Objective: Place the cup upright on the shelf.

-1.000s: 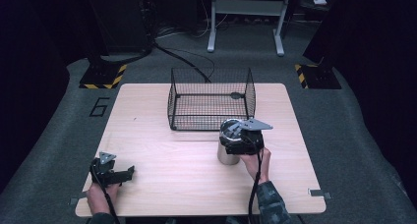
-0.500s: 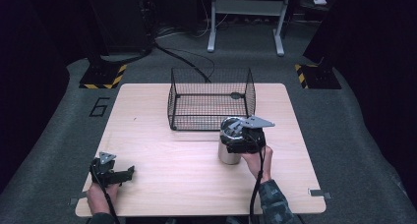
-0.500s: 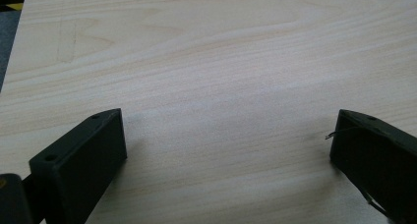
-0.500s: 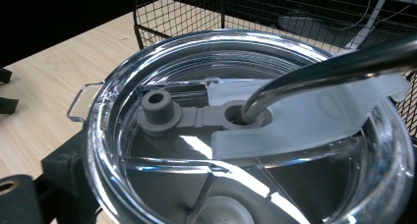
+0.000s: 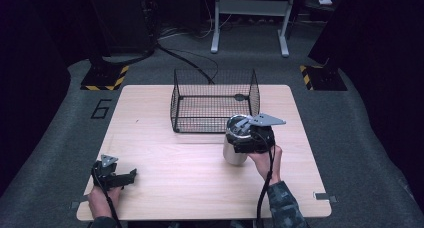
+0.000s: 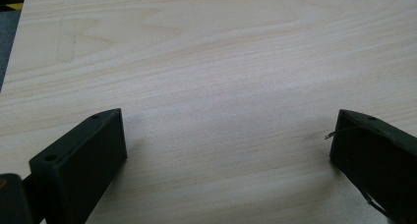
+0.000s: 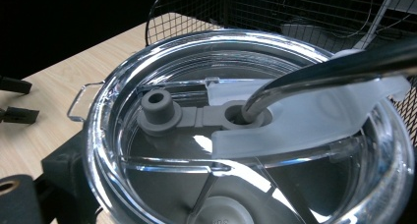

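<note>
Your right gripper (image 5: 239, 142) was clamped on the steel tumbler (image 5: 234, 150), which stood on the wooden table (image 5: 200, 173) just in front of the black wire basket (image 5: 215, 100), near its right front corner. Looking along that gripper, you had the tumbler's clear lid (image 7: 147, 76) right under the camera, one black jaw pressed against the cup's wall at lower left; a metal straw (image 7: 324, 69) entered the lid through a grey rubber grommet (image 7: 236, 117), with a grey plug (image 7: 157, 111) beside it. Some raised lettering showed at the bottom of the lid, too small to read.

Your left gripper (image 5: 131, 176) rested low at the table's near left corner, well apart from the tumbler, its jaws spread wide over bare wood.

On the grey floor left of the table, a painted "6" (image 5: 101, 108) was readable
</note>
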